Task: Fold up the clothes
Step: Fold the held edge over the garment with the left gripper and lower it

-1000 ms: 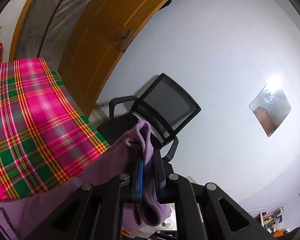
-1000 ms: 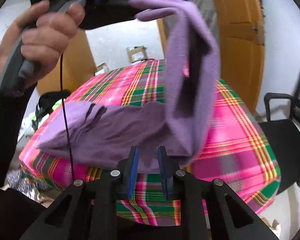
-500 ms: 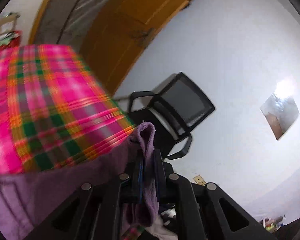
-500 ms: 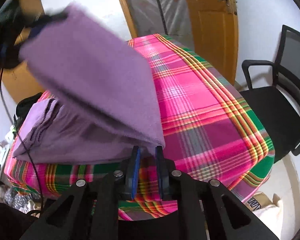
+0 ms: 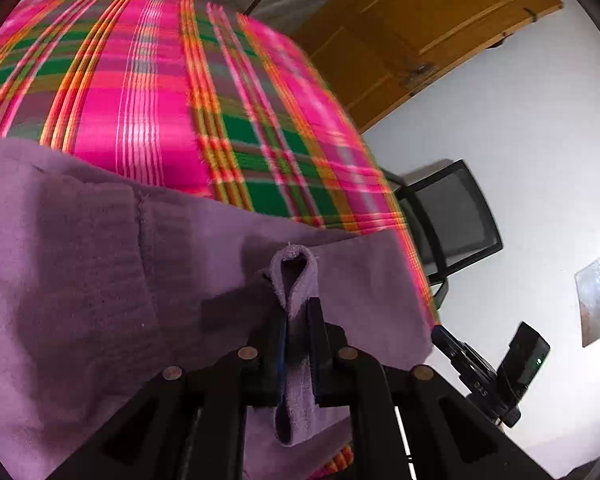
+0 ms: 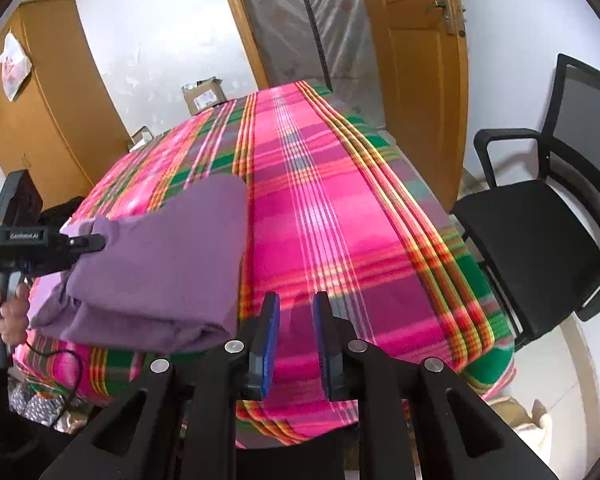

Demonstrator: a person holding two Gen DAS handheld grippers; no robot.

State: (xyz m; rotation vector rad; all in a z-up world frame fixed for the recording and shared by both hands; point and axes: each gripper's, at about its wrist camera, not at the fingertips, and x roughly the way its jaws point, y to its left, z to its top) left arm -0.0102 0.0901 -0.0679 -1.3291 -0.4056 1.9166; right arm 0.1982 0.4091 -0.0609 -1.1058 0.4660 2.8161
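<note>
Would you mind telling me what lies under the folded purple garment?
The folded purple knit garment rests on the pink-and-green plaid tablecloth, which shows all around it. Whatever lies directly beneath the garment is covered.

The plaid tablecloth (image 5: 148,92) is smeared by motion blur in the left wrist view, and the purple garment (image 5: 80,272) covers its near part. In the right wrist view the chair (image 6: 548,216) and the person's hand (image 6: 8,312) are cut off by the frame edge

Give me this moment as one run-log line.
left claw: shut on purple garment | right claw: open, empty | garment: folded, on plaid tablecloth
</note>
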